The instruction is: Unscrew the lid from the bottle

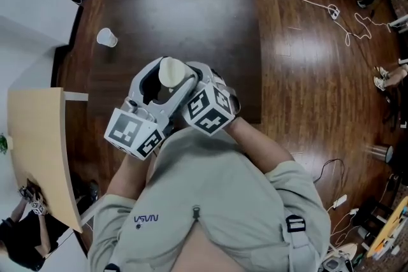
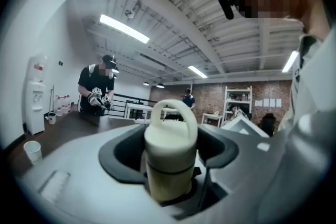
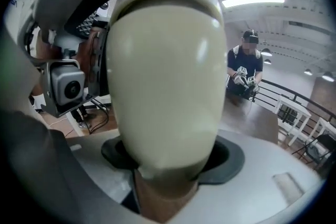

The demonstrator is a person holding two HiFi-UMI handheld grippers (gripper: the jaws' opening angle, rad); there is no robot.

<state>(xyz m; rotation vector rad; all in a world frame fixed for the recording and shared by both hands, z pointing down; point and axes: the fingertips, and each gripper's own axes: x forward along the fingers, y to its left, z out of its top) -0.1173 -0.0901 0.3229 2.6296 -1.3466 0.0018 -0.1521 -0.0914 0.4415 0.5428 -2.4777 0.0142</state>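
Observation:
A cream bottle (image 1: 172, 71) with a loop-handled lid (image 2: 170, 123) is held up in front of my chest between both grippers. My left gripper (image 1: 156, 83) has its jaws closed on the bottle (image 2: 169, 165) at about the seam under the lid, and the lid stands up above them. My right gripper (image 1: 199, 76) comes in from the other side, its jaws closed on the lower body of the bottle (image 3: 163, 86), which fills its view. The two marker cubes nearly touch. The pads' exact contact is hidden by the bottle.
A dark table (image 1: 185, 9) lies ahead with a paper cup (image 1: 106, 37) at its left. A tan board (image 1: 38, 143) stands at my left. Cables (image 1: 331, 9) trail across the wooden floor on the right. Another person (image 2: 97, 92) stands at the table's far end.

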